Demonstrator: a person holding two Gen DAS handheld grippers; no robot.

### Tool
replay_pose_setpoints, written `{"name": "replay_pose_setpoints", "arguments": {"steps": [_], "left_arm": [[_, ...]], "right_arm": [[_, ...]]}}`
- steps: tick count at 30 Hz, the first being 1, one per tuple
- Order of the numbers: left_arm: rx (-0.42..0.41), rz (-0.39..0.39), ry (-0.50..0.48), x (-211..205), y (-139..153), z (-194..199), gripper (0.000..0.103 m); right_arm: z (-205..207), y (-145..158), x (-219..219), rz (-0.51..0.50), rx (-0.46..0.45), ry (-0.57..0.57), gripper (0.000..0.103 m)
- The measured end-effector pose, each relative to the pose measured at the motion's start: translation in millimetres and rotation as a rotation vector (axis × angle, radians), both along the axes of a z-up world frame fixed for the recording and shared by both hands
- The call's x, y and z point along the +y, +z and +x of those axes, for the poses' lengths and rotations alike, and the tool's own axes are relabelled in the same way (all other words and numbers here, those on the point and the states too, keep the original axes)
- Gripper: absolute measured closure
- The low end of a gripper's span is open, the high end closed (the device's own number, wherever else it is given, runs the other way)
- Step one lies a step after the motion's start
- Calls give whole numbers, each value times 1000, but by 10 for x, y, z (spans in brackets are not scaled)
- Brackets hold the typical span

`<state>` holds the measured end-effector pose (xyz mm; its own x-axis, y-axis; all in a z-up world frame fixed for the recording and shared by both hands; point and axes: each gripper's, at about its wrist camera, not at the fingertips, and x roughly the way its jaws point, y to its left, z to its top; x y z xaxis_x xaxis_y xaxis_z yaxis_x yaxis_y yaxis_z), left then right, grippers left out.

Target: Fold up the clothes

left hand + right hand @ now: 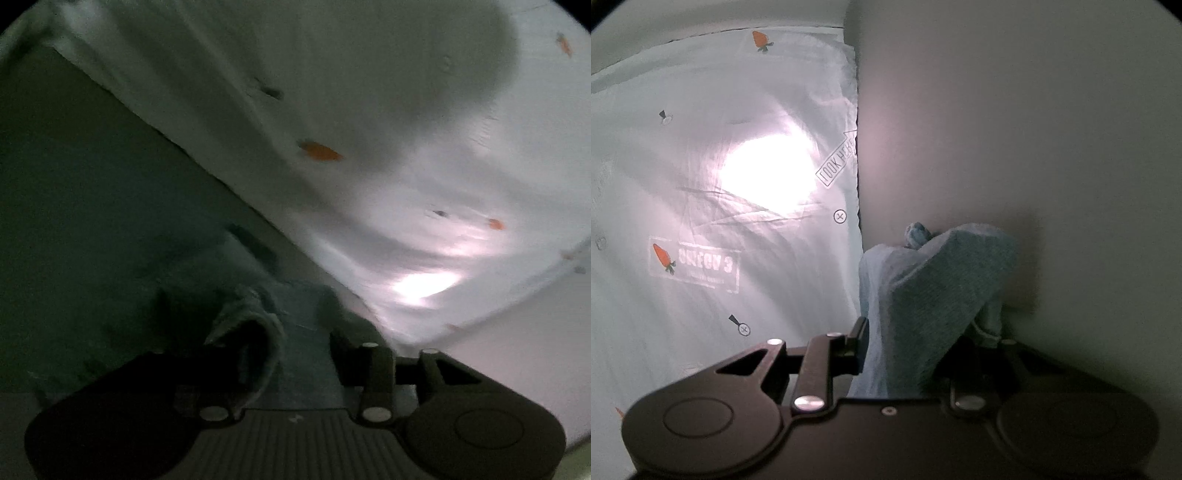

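Pale carrot-printed sheet (713,192) covers the surface left of the right gripper (916,332), whose jaws are clamped on a blue-grey knit garment (938,280) bunched between them. Left gripper (295,354) jaws hold a dim fold of the same cloth (251,332), though blur hides how tightly.

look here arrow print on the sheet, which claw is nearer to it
Right, as far as the views show. The right claw, clamped on blue cloth, sits below the arrow print. The left claw view never shows it.

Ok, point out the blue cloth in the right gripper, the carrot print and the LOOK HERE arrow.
blue cloth (945,280), right wrist view, ribbed fold.
carrot print (662,257), right wrist view, orange body.
LOOK HERE arrow (837,158), right wrist view, lettering.
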<state>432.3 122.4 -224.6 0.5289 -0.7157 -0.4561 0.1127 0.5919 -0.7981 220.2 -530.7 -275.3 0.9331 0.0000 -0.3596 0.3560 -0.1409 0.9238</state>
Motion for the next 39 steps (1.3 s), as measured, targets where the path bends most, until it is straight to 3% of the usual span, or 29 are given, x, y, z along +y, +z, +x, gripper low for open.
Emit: {"name": "replay_pose_setpoints", "arguments": {"steps": [3,7,10,11,12,13,14,18,22,28,33,39], "left_arm": [[73,100,15,-55,-115,82,40],[126,113,9,-219,-206,203,33],[160,117,5,-343,-265,287,33],[165,131,12,-372,-261,294,41],[170,149,32,-383,-238,293,47],[174,151,56,-371,-220,290,68],[184,125,92,-322,-201,275,86],[176,60,209,-188,-15,275,90],[46,113,228,-311,420,402,92],[-183,86,294,-342,1201,671,93],[-358,69,370,-198,2070,1038,93],[-568,-22,418,91,3045,754,93]], "right_arm": [[52,-30,-9,18,-6,7,73],[216,-58,-38,40,-9,15,65],[343,-73,-81,51,-13,4,62],[377,-87,-92,67,-17,-1,63],[411,-102,-104,83,-22,-7,72],[454,-120,-111,111,-51,-11,85],[496,-107,-112,127,-96,-11,90],[708,159,-133,84,-234,-7,93],[1112,551,-178,69,-345,39,93],[1830,1306,-186,38,-578,107,93],[2381,1884,-164,19,-687,178,93],[2543,2653,-85,-10,-879,226,93]]}}
